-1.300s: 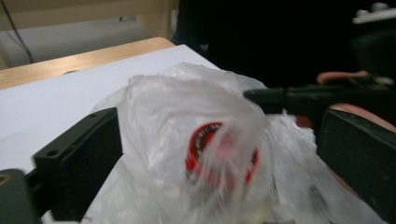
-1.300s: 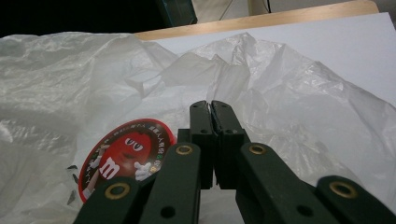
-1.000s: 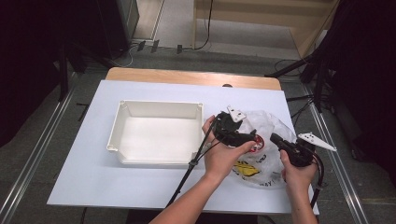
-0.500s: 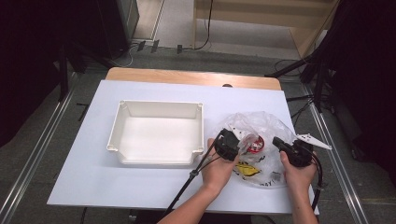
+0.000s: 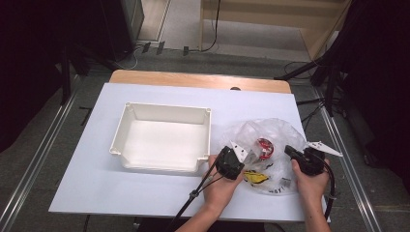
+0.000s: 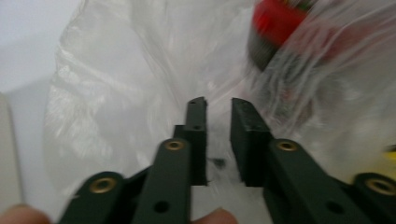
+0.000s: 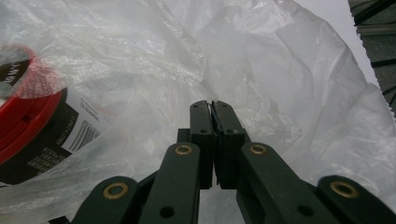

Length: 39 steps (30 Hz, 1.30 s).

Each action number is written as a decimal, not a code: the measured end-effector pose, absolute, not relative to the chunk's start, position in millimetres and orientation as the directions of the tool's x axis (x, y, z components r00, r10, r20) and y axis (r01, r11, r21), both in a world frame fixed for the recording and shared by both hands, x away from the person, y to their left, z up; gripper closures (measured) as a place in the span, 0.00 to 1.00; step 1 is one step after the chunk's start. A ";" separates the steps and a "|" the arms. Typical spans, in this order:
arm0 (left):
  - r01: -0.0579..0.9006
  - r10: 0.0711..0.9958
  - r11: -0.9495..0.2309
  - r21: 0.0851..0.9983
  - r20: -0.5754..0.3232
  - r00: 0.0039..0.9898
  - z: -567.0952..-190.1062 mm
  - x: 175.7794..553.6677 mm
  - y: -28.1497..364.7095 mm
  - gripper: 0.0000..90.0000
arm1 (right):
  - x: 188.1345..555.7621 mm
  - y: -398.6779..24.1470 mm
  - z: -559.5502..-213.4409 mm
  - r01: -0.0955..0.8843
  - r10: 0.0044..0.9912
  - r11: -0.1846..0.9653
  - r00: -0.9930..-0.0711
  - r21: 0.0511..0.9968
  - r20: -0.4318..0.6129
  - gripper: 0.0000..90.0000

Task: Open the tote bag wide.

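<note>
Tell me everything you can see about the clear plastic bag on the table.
The clear crinkled plastic bag lies slumped on the white table, right of the white tray. Through its thin film show a red-lidded round container and something yellow. The right gripper pinches a fold of it; the left gripper, slightly open, sits against it.

left gripper (image 5: 243,160) lowered from bag's top to plastic bag's (image 5: 270,140) near-left edge; fingers reopening slightly
</note>
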<state>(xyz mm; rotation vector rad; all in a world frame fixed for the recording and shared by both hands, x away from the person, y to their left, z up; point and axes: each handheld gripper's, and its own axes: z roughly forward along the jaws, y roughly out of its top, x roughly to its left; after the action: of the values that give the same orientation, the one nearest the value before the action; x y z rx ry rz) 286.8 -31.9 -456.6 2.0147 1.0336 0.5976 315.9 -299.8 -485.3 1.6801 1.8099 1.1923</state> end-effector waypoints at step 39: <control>0.509 0.830 -0.438 0.741 0.116 0.545 -481.8 308.7 -46.1 1.00 | 316.3 -316.4 -487.0 0.609 0.982 -0.069 -0.098 0.790 0.161 0.99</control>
<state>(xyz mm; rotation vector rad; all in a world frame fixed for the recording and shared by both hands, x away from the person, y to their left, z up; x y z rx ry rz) 308.7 -46.1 -481.8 2.1222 1.0748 0.6285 316.3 -316.4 -487.0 1.7050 1.7364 1.0348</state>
